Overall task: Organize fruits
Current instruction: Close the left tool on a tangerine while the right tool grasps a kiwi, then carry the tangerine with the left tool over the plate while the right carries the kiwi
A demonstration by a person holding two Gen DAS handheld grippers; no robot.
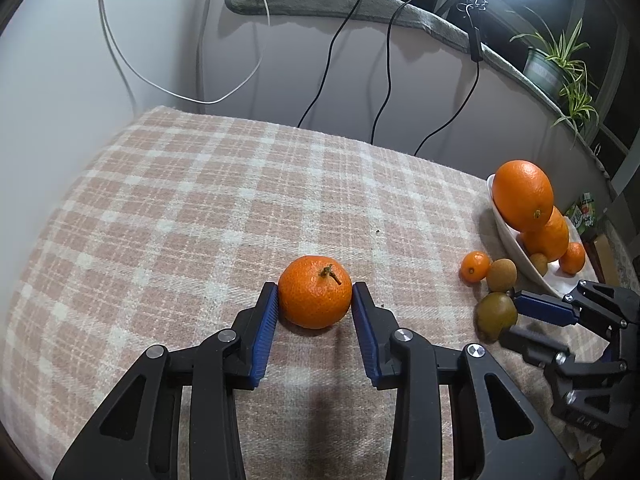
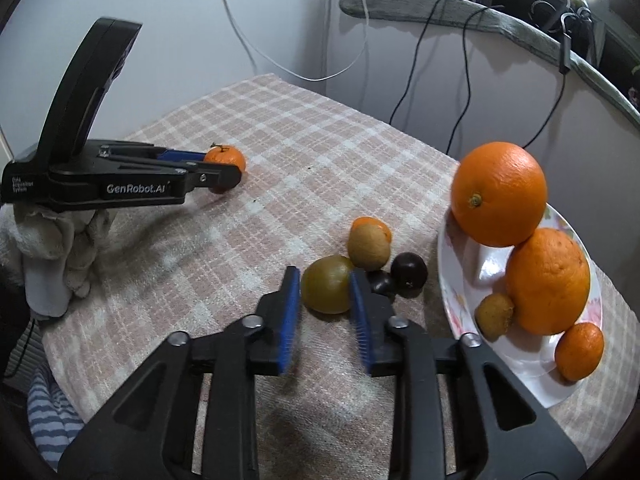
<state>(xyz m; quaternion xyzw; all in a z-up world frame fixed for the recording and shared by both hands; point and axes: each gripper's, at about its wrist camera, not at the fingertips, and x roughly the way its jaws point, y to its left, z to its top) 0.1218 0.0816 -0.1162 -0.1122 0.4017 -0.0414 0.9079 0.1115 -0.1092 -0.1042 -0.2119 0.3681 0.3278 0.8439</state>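
A mandarin (image 1: pixel 315 296) with a short stem rests on the checked cloth (image 1: pixel 180 208), and my left gripper (image 1: pixel 315 292) is shut on it, blue pads against both sides. A green-yellow fruit (image 2: pixel 326 284) lies on the cloth between the pads of my right gripper (image 2: pixel 325 274), which lie against its sides. Just beyond it are a kiwi (image 2: pixel 368 246), a small orange fruit (image 2: pixel 378 226) and two dark plums (image 2: pixel 410 274). To the right, a white plate (image 2: pixel 452 300) holds two large oranges (image 2: pixel 500 194), a small mandarin (image 2: pixel 580 350) and a brown fruit (image 2: pixel 494 316).
A hand in a pale glove (image 2: pixel 60 240) holds the left gripper's handle, with a striped sleeve (image 2: pixel 48 420) below it. Cables (image 1: pixel 384 80) hang down the wall behind the table. A potted plant (image 1: pixel 560 64) stands on the ledge at the back right. The cloth's far edge runs along the wall.
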